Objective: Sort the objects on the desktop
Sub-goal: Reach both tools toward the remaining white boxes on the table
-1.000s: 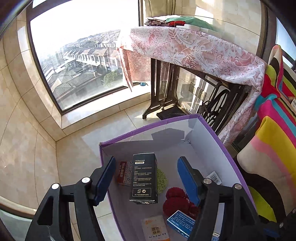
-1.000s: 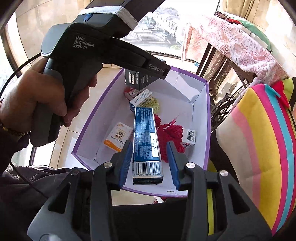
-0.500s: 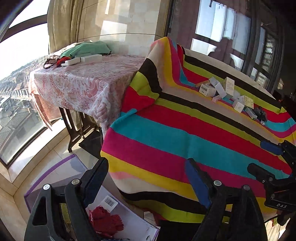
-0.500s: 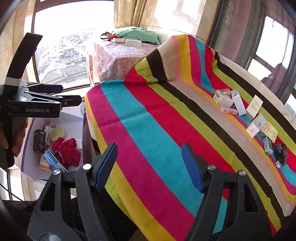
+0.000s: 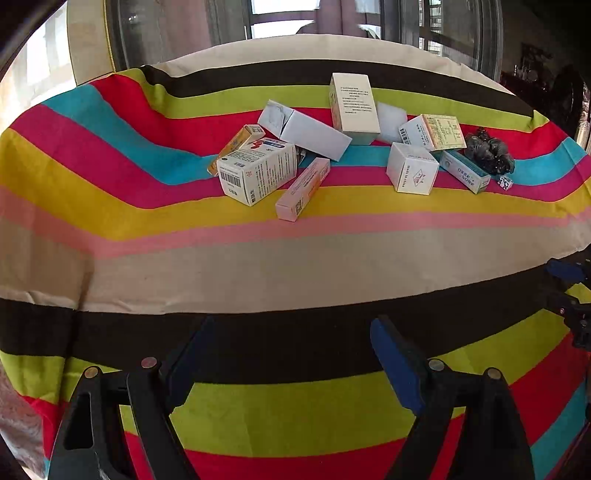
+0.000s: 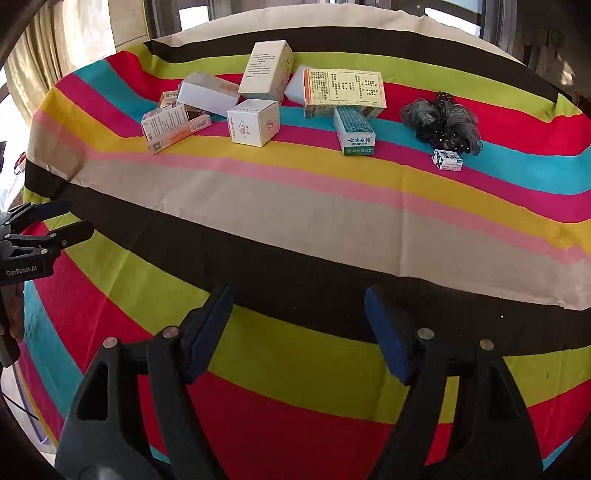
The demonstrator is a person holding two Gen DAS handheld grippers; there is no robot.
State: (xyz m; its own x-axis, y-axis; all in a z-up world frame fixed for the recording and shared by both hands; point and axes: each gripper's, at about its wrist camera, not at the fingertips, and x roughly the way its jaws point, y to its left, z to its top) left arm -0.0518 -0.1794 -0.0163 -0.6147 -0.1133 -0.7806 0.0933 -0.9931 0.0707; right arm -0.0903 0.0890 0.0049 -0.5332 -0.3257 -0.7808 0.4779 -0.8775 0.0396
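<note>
Nine boxes (image 5: pixel 258 173), one scrunchie (image 6: pixel 443 120) (dark); each hand-held gripper (image 5: pixel 291 354) (image 6: pixel 299 325) spread, empty.

Striped tablecloth (image 5: pixel 295 266) covers whole surface: bands of black, lime, red, teal, magenta, yellow, pink, beige. Creases in beige band. Behind it, dark-framed windows (image 5: pixel 280 18) w/ bright glare; beige curtain (image 6: pixel 33 66) at left.

Bright window daylight, fisheye-warped edges
</note>
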